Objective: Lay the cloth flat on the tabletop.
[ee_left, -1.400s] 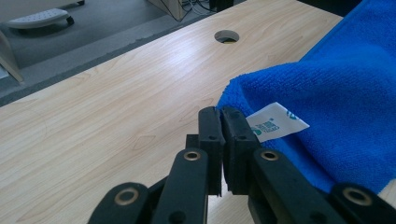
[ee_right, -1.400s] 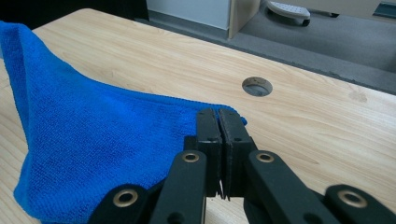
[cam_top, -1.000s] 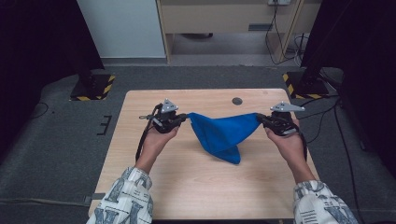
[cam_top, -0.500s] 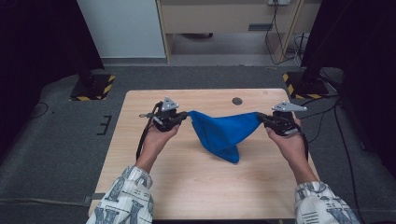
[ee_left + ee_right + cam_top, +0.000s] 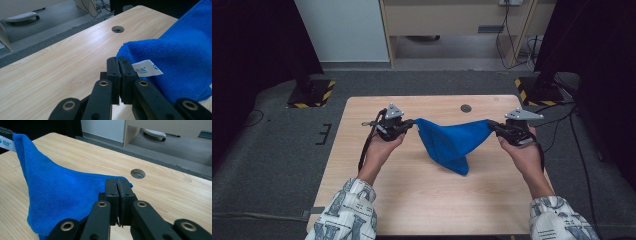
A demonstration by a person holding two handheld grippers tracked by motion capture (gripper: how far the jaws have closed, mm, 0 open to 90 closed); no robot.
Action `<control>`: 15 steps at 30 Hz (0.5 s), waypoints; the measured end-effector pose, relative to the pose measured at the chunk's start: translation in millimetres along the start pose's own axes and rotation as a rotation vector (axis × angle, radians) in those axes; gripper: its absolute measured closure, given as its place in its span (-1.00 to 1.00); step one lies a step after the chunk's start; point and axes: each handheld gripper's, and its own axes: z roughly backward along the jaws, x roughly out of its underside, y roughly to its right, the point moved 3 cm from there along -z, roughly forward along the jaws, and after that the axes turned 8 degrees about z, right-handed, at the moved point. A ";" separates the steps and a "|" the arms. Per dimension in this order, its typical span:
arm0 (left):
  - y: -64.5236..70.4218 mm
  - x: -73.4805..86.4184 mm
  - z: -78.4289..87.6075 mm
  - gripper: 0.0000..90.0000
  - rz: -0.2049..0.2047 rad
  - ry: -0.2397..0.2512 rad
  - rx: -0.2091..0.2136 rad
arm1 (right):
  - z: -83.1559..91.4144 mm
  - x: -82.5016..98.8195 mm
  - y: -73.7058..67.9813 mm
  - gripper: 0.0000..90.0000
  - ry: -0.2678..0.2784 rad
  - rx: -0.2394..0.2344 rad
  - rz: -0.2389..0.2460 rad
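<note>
A blue microfibre cloth [image 5: 452,140] hangs stretched between my two grippers above the wooden table [image 5: 422,200], its lower corner drooping toward the tabletop. My left gripper [image 5: 411,123] is shut on the cloth's left corner, where a white label [image 5: 146,68] sticks out beside the closed jaws. The cloth [image 5: 180,60] fills the right of the left gripper view. My right gripper [image 5: 490,124] is shut on the opposite corner; in the right gripper view the cloth [image 5: 60,195] spreads away to the left from the closed jaws [image 5: 117,182].
A round cable hole [image 5: 466,108] lies in the table near its far edge, behind the cloth. Black stands with yellow-black striped bases [image 5: 309,95] sit on the grey floor at both far corners. A cabinet [image 5: 452,20] and cables stand beyond the table.
Both hands hold nearly still. The cloth stays taut between the grippers, with only a slight shift of the hanging fold.
</note>
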 end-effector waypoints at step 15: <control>2.8 -6.0 12.0 0.96 -0.009 0.032 0.011 | 8.1 -4.1 -3.3 0.96 0.028 -0.007 0.001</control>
